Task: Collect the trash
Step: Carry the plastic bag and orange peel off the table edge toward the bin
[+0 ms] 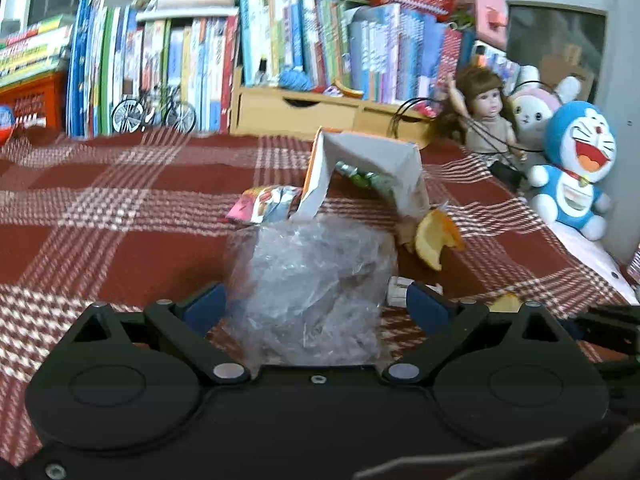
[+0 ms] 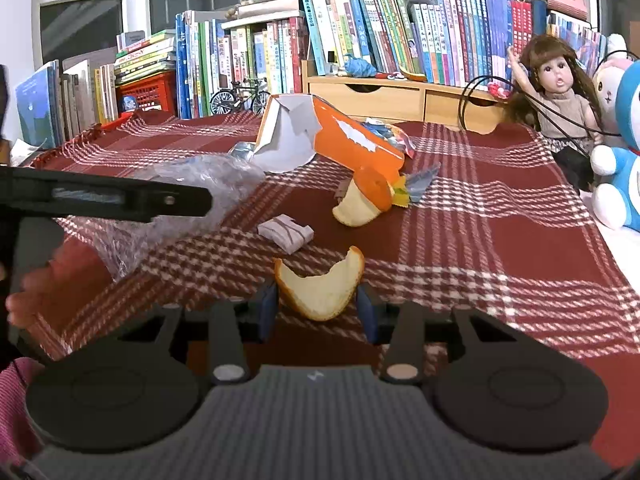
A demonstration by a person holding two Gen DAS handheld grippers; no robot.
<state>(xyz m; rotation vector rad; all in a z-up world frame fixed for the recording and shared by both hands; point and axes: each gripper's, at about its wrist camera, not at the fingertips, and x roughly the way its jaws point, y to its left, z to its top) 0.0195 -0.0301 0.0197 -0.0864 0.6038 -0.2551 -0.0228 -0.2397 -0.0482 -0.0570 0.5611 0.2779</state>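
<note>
A crumpled clear plastic bag (image 1: 316,280) lies on the red plaid cloth (image 1: 120,216) between the blue fingertips (image 1: 204,304) of my left gripper (image 1: 316,300). That gripper is open wide, its pads at the bag's sides. Behind the bag are a torn orange-and-white carton (image 1: 372,160), a foil snack wrapper (image 1: 264,204) and an orange peel (image 1: 436,236). My right gripper (image 2: 316,312) is shut on a curved piece of orange peel (image 2: 320,292). Beyond it lie a folded paper scrap (image 2: 286,234), another peel (image 2: 362,204), the carton (image 2: 344,140) and the bag (image 2: 192,184).
Rows of books (image 2: 360,32) and a wooden drawer unit (image 2: 384,96) line the back. A doll (image 2: 560,92) and plush toys (image 2: 620,168) sit at the right edge. A small model bicycle (image 1: 154,114) stands at the back left. A person's hand (image 2: 36,284) holds the left tool.
</note>
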